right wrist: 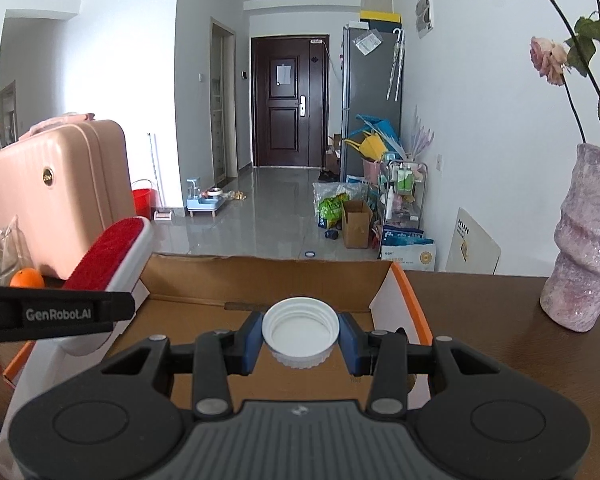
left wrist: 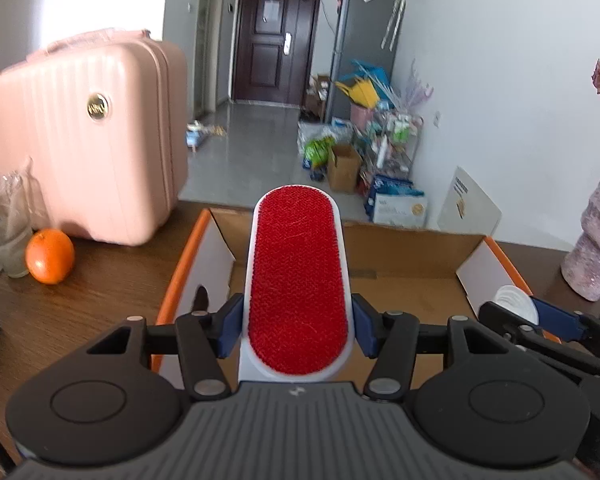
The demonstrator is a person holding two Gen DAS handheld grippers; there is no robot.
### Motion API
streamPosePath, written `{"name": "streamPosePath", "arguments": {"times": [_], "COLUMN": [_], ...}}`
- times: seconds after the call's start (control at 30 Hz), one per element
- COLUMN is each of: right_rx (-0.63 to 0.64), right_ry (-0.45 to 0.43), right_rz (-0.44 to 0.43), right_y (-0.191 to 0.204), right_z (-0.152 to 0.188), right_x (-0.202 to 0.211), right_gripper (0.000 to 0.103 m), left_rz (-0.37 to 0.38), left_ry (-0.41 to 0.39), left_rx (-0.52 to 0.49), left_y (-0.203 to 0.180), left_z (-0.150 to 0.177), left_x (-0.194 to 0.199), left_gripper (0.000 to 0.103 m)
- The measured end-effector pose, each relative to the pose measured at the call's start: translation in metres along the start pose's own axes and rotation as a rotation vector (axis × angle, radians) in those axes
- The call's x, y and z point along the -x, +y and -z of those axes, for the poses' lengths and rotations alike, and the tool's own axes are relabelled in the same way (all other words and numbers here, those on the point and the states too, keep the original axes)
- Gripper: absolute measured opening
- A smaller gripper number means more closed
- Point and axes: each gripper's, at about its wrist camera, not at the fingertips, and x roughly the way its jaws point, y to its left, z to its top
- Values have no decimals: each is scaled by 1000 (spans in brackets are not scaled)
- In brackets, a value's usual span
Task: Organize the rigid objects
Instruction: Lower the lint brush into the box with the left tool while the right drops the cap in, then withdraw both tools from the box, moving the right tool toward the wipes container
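Take the cardboard box [left wrist: 412,280] as your landmark: it sits open-topped on the dark wooden surface [left wrist: 80,308], and both of your loads hang over its near edge, so the coming move looks like a short drop rather than a reach. Your left gripper [left wrist: 298,326] is clamped on the lint brush [left wrist: 296,280], its blue pads pressing the white sides of the head near the handle end. The brush's long axis runs straight ahead along the gripper fingers and out over the left half of the box, red face up, with its rounded tip reaching toward the far wall. Laid down as it points, it runs front to back, so judge whether that length fits before you let go; it may need lowering tip first. Your right gripper [right wrist: 300,338] is closed narrow on the white screw cap [right wrist: 300,330], pinched across its ribbed rim with the hollow side up, above the box floor in the right half, near the orange-edged right wall. From the right wrist view the brush lies to the left of the cap, raised above the left wall, and the two grippers sit close beside each other, so keep each to its own half. The cap is the lower and nearer to bare cardboard, and round, so its heading matters little.
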Motion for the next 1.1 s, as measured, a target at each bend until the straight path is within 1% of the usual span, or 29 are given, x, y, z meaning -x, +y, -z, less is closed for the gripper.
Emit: {"name": "streamPosePath", "arguments": {"times": [0.03,0.07,0.1,0.13,0.17,0.2,0.23,0.27,0.4,0.63,1.1], "right_rx": [1,5,11,17,15,10,6,3,-13,-24,-1], "right_ry": [7,18,24,32,34,32,27,25,37,33,-5], "right_rz": [-2,-3,0,3,7,11,16,20,35,43,49], "right_y": [-2,-2,-1,0,1,1,0,0,-3,-5,-2], "right_z": [0,1,1,2,2,2,2,2,1,-1,3], "right_x": [-1,-2,-3,-4,-4,-4,-3,-3,-3,1,33], "right_gripper": [40,40,40,48,68,79,95,98,102,102,103], "left_rz": [1,1,-4,-11,-9,0,9,10,1,-4,-9], "left_ry": [16,20,14,-8,-44,-59,-64,-64,-58,-61,-102], "left_rx": [2,5,11,17,18,12,10,12,5,5,-6], "left_y": [1,2,2,3,5,5,6,6,5,6,11], "left_z": [0,-1,-1,-2,-3,-3,-3,-4,-2,-1,7], "left_x": [0,3,7,13,22,27,31,33,33,35,60], "left_gripper": [66,78,101,103,103,103,103,103,103,103,103]}}
